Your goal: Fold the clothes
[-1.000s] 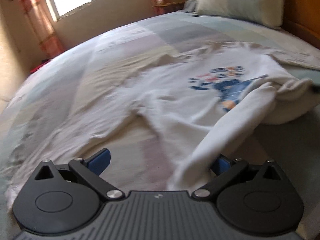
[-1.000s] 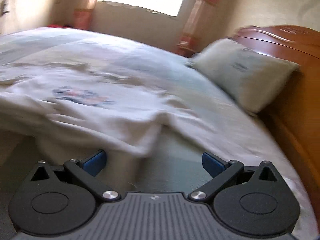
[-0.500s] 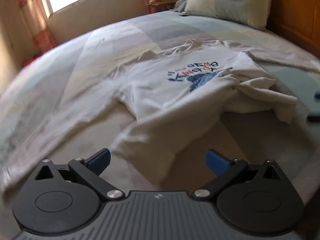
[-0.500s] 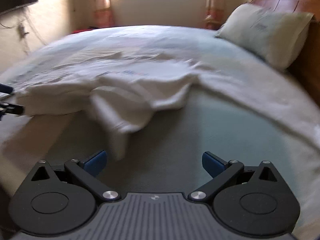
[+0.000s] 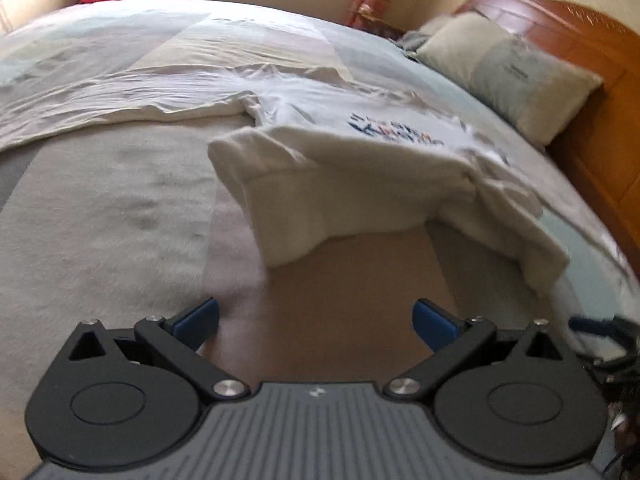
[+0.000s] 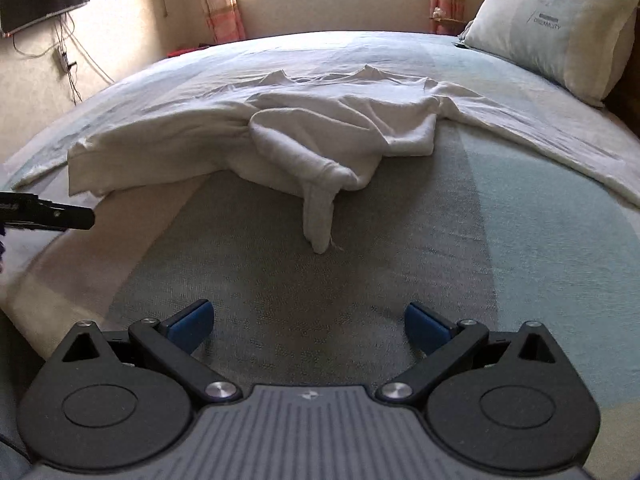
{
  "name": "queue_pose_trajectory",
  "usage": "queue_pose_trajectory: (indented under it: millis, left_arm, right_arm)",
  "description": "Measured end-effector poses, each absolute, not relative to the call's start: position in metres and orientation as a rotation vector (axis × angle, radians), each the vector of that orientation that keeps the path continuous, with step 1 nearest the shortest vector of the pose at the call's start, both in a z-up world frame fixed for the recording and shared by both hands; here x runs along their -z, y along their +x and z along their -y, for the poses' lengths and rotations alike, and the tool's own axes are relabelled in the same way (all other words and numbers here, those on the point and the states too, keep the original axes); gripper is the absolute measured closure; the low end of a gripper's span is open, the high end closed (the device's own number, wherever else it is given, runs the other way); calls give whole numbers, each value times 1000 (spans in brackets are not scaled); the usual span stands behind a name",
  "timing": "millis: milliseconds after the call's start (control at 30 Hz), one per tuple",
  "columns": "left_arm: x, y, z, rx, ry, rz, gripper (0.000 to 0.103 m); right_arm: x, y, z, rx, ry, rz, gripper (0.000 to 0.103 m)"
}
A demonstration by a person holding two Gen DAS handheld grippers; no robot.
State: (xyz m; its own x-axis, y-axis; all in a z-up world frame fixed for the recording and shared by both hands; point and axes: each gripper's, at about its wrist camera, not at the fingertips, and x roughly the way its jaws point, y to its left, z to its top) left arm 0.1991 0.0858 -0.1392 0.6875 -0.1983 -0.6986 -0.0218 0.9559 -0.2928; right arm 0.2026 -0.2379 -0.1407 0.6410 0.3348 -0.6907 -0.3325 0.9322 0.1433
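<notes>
- While both tools hang over the near part of the bed (image 6: 400,240), the white sweatshirt (image 6: 328,120) lies spread across the bedcover, well ahead of them.
- Left gripper (image 5: 316,316): its blue-tipped fingers (image 5: 198,314) stand wide apart with nothing between them, above a tan patch of the bedcover and short of the garment's nearest fold.
- Right gripper (image 6: 306,318): fingers spread apart too, holding nothing, over a grey stripe of the cover.
- From the right wrist view, the sweatshirt's lower part is bunched up and folded back over its body, and one sleeve (image 6: 318,216) trails out of the heap toward the camera, its cuff flat on the cover.
- From the left wrist view, a blue and red printed design (image 5: 394,130) shows on the chest, partly covered by the folded-back cloth.
- A pale pillow (image 6: 560,36) leans against the wooden headboard (image 5: 580,52) at the far right of the bed, apart from the garment.
- No container appears in either view; the bed alone carries the sweatshirt.
- The left tool's dark tip (image 6: 52,214) pokes in at the left edge of the right wrist view.
</notes>
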Motion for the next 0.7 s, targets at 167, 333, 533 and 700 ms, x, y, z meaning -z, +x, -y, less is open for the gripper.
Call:
queue_pose_trajectory:
  millis: [167, 333, 533, 700]
  left_arm:
    - [141, 206, -87, 123, -336, -779, 1]
    - [144, 205, -85, 148, -324, -756, 2]
    - [146, 205, -85, 144, -348, -732, 2]
    - [147, 204, -87, 140, -363, -717, 2]
  right_arm:
    - [141, 225, 240, -408, 84, -771, 0]
    - [145, 249, 241, -480, 209, -743, 0]
    - [152, 255, 238, -563, 282, -702, 0]
    - [163, 244, 252, -537, 365, -626, 15]
